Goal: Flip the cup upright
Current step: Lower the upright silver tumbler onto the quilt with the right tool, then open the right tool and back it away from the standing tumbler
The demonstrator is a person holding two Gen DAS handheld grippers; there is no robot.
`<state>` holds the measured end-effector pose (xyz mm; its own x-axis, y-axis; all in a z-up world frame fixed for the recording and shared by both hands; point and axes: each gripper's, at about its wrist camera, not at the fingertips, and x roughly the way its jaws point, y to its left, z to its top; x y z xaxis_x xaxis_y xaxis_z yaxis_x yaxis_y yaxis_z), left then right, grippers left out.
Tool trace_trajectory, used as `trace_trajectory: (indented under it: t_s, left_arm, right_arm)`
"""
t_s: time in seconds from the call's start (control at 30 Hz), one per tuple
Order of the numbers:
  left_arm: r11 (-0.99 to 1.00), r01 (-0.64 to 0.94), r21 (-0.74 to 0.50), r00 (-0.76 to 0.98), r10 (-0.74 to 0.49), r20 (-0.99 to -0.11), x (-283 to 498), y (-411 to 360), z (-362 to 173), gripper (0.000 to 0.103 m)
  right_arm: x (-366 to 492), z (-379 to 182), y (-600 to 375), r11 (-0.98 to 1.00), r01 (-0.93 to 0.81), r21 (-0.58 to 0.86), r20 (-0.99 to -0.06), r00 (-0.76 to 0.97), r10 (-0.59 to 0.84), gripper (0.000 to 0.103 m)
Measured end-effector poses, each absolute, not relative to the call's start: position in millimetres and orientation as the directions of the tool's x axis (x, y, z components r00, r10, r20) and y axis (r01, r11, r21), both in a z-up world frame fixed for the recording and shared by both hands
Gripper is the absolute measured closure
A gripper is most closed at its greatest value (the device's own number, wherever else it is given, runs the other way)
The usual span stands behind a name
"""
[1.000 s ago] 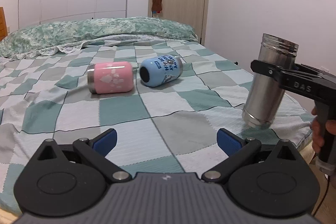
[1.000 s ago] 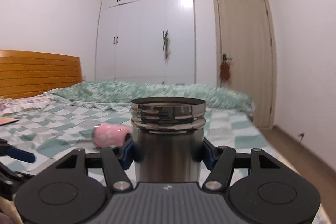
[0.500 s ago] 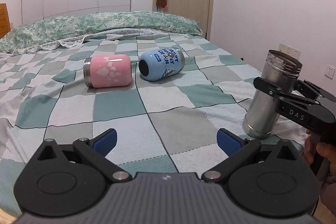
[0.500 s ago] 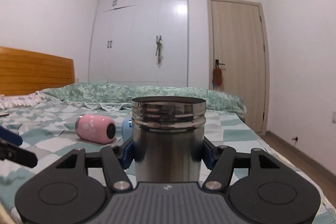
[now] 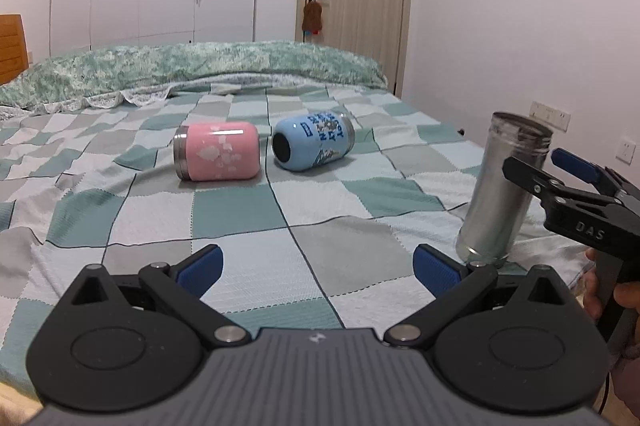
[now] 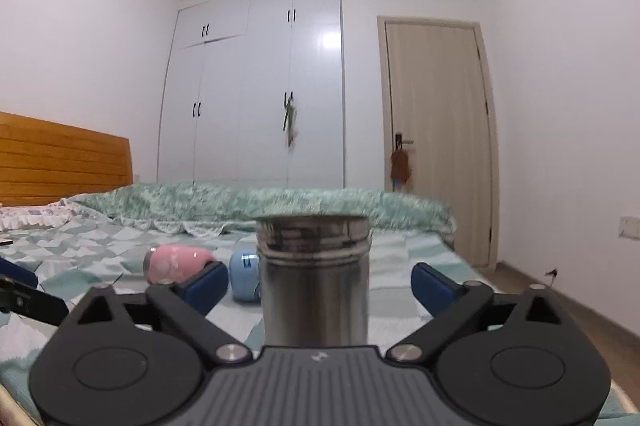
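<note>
A tall steel cup (image 5: 502,186) stands upright on the checkered bed near its right edge; it also shows in the right wrist view (image 6: 313,282). My right gripper (image 6: 316,284) is open, its blue pads apart on either side of the cup without touching it; it shows in the left wrist view (image 5: 548,166). A pink cup (image 5: 218,156) and a blue cup (image 5: 314,141) lie on their sides mid-bed. My left gripper (image 5: 318,266) is open and empty, low over the near bed.
The bed's right edge (image 5: 560,258) lies just beyond the steel cup. A rolled green quilt (image 5: 192,70) lies across the far end. A wooden headboard (image 6: 60,170), white wardrobes and a door stand behind.
My right gripper has opened and let go of the steel cup, which now stands on the bed. The gripper has drawn back a little. The left gripper has dipped lower.
</note>
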<state>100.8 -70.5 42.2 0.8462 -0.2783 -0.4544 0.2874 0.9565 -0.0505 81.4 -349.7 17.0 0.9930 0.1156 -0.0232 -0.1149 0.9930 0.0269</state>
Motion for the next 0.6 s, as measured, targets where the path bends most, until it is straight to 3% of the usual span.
trace_trajectory:
  t_s: [0.23,0.6]
  left_arm:
    - [0.958,0.272,-0.094,0.887,-0.287,-0.361,65,-52,39,0.000]
    - [0.978,0.195,-0.081,0.951,-0.208,-0.228,15,-33,2,0.000]
  right_arm:
    - [32,24,-325,0.993,-0.103,0.051,-0.009,0.995,0.103,0.000]
    - [-13,3,-262,0.992,-0.125,0.008,-0.129,0.984,0.125,0.000]
